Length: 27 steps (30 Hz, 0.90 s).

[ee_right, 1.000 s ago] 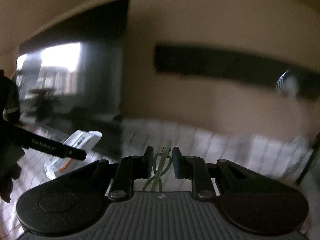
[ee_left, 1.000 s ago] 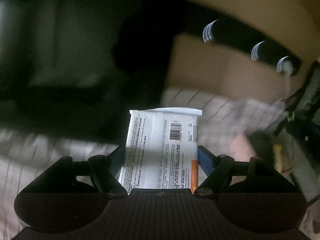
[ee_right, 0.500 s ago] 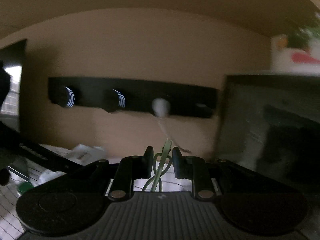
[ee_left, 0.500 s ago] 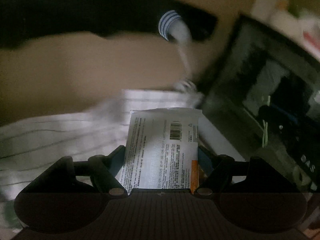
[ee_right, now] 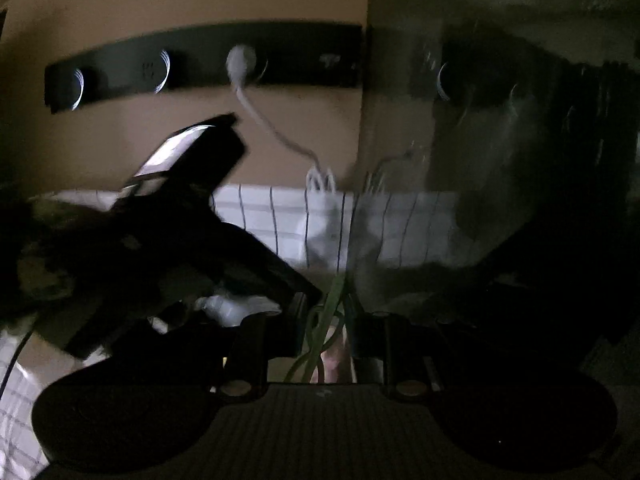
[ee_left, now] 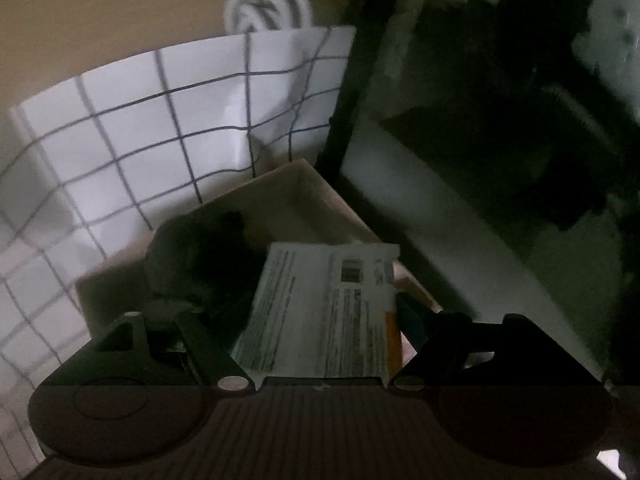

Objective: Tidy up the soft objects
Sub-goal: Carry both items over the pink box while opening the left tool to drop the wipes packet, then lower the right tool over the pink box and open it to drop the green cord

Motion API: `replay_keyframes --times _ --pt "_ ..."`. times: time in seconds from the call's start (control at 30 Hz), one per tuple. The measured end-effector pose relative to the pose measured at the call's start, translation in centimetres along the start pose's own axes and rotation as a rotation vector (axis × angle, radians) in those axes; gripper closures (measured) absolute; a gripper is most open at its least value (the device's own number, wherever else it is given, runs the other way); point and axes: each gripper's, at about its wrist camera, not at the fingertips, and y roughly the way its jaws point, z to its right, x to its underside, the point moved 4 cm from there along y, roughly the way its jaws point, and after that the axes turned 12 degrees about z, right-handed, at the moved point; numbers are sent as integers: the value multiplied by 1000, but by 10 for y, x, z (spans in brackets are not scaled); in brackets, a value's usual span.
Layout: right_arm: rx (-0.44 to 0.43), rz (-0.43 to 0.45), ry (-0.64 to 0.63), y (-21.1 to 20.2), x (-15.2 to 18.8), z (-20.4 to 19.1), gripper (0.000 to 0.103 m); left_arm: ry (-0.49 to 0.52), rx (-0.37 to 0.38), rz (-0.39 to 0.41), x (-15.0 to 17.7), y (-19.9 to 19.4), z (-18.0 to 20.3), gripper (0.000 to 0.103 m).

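In the left wrist view my left gripper [ee_left: 320, 320] is shut on a white wipes packet [ee_left: 320, 308] with printed text, a barcode and an orange edge. It holds the packet over an open cardboard box [ee_left: 304, 184] that has a dark soft item [ee_left: 192, 252] inside. In the right wrist view my right gripper [ee_right: 326, 316] is shut on a thin green elastic band [ee_right: 320, 332] that loops between the fingers. The left gripper's dark body [ee_right: 176, 232] crosses the left of that view, with the packet [ee_right: 236, 308] showing pale beneath it.
A white cloth with a dark grid [ee_left: 160, 120] covers the table around the box. A dark glass-fronted appliance [ee_left: 500, 140] stands close on the right, also in the right wrist view [ee_right: 500, 140]. A coiled white cable [ee_left: 268, 8] lies behind the box. A black socket strip [ee_right: 200, 60] runs along the beige wall.
Both grippers have swung to the right. The left gripper has carried the packet from over the cloth to above the cardboard box. The right gripper still holds the green band.
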Motion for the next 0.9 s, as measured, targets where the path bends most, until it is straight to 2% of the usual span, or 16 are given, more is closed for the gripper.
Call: replay_keyframes --times 0.07,0.13,0.3,0.43,0.53,0.63,0.73,0.9 --pt "-11 -13 -10 5 7 -2 83 36 -17 -5 4 3 5 18" --pt "-16 -18 -8 7 10 -4 83 27 -9 3 1 2 4 18" --pt "-29 -1 -20 18 6 -12 84 -114 54 127 -19 -25 -19 23" --pt "-35 16 -57 36 7 -26 84 -175 13 218 -28 -62 -38 23" --pt "-54 3 -54 43 3 -31 84 -231 -26 262 -22 -93 -50 24" --pt "-133 -44 -26 31 6 -28 83 -260 -47 282 -6 -123 -50 24" --pt "-200 -131 -17 16 28 -22 79 -292 -2 289 8 -145 -41 24" --pt "-189 -325 -23 2 89 -18 70 -323 53 293 28 -154 -27 25"
